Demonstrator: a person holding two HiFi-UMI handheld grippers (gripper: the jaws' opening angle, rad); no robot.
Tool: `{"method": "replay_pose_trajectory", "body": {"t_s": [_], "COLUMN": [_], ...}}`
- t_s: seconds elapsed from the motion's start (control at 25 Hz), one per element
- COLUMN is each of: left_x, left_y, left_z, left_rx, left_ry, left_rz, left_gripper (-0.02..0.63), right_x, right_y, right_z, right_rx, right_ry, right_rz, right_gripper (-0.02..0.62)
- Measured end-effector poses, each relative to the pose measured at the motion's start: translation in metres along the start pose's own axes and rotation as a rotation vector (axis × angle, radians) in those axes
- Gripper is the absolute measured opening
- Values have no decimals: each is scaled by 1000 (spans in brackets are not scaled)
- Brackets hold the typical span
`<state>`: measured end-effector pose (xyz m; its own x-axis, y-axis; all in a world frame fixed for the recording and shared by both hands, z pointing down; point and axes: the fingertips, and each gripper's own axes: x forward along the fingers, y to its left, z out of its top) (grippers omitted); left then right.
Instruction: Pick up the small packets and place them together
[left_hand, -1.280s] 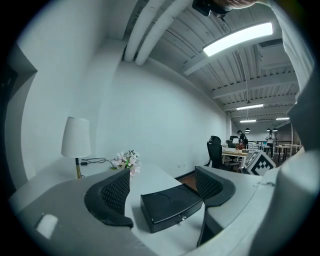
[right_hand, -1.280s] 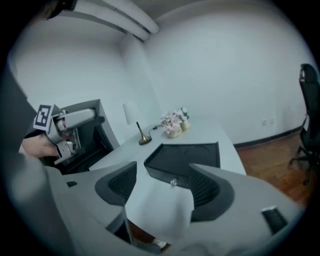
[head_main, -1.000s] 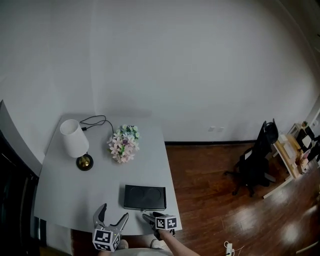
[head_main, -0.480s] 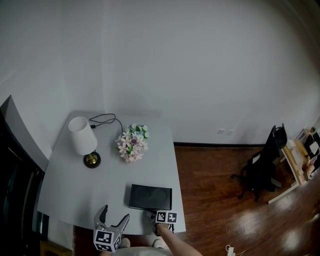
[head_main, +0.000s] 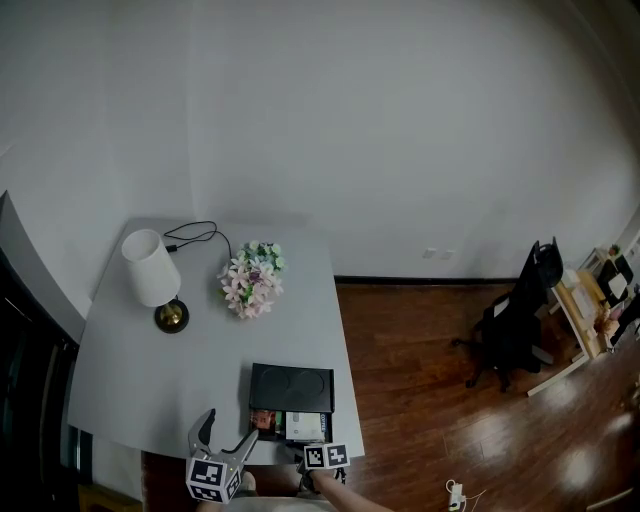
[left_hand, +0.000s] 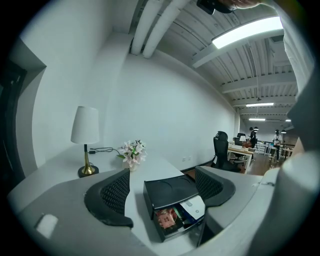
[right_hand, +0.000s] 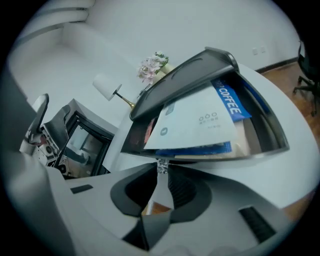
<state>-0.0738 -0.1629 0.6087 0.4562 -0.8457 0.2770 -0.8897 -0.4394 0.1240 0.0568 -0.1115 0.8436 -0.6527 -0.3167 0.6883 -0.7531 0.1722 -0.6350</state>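
Observation:
A black box (head_main: 291, 387) stands near the front edge of the grey table (head_main: 140, 370). Its drawer (head_main: 290, 427) is pulled out toward me and holds small packets. In the right gripper view I see a white packet (right_hand: 197, 125) lying over a blue coffee packet (right_hand: 233, 100). A red packet (left_hand: 167, 218) shows in the left gripper view. My right gripper (head_main: 316, 447) is shut on the drawer's small metal knob (right_hand: 161, 166). Left of the drawer my left gripper (head_main: 228, 428) hangs open with nothing in it; the box (left_hand: 170, 186) lies ahead of its jaws.
A white-shaded lamp (head_main: 152, 278) with its cable (head_main: 195, 238) and a bunch of flowers (head_main: 250, 281) stand at the back of the table. The table's right edge drops to a wood floor (head_main: 420, 380). An office chair (head_main: 515, 322) stands further right.
The right gripper closed at the box's front and drew back toward me, and the drawer slid out with it, showing the packets. The left gripper stayed open in about the same place.

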Motion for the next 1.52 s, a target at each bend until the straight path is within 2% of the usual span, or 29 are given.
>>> {"method": "replay_pose_trajectory", "body": {"t_s": [0.12,0.28,0.36,0.4,0.44,0.52,0.6,0.72,0.84,0.96,1.2,1.32,1.4,1.44,1.48,1.52], "left_x": [0,-2,-3,-3,-3,-3,-2,-2,-1,1,-2,-6,-10,-11,-13,-14], "left_y": [-6,-10,-10,-10,-10,-11,-12,-15,-18,-17,-14,-10,-6,-5,-3,-1], "left_z": [-4,-9,-11,-11,-11,-10,-7,-1,7,16,46,68,81,86,90,93], "left_rx": [7,11,13,13,14,16,16,11,7,32,57,62,68,67,63,57], "left_ry": [15,34,38,39,39,34,28,11,-14,-31,-111,-168,-202,-217,-230,-240], "left_rz": [-18,-37,-43,-46,-50,-57,-64,-77,-84,-72,-56,-29,-1,13,25,36], "left_gripper": [393,393,393,393,393,393,393,393,393,393,394,394,420,425,426,428], "right_x": [-3,-6,-5,-6,-7,-13,-26,-60,-105,-150,-223,-247,-257,-262,-266,-270], "right_y": [4,3,-4,-7,-7,-1,11,44,78,102,145,152,147,144,140,137], "right_z": [-24,-24,-24,-25,-26,-29,-28,-7,39,89,155,172,181,184,186,188], "right_rx": [0,-11,-83,-128,-167,-210,-232,-290,-387,-496,-706,-723,-723,-731,-738,-742], "right_ry": [21,-15,-17,-13,-8,-6,-34,-174,-398,-596,-865,-941,-971,-984,-995,-1003], "right_rz": [0,-24,-92,-123,-137,-123,-74,27,68,32,-50,-77,-132,-174,-214,-247], "right_gripper": [63,63,70,109,111,127,141,140,140,139,140,147,299,344,434,479]}}
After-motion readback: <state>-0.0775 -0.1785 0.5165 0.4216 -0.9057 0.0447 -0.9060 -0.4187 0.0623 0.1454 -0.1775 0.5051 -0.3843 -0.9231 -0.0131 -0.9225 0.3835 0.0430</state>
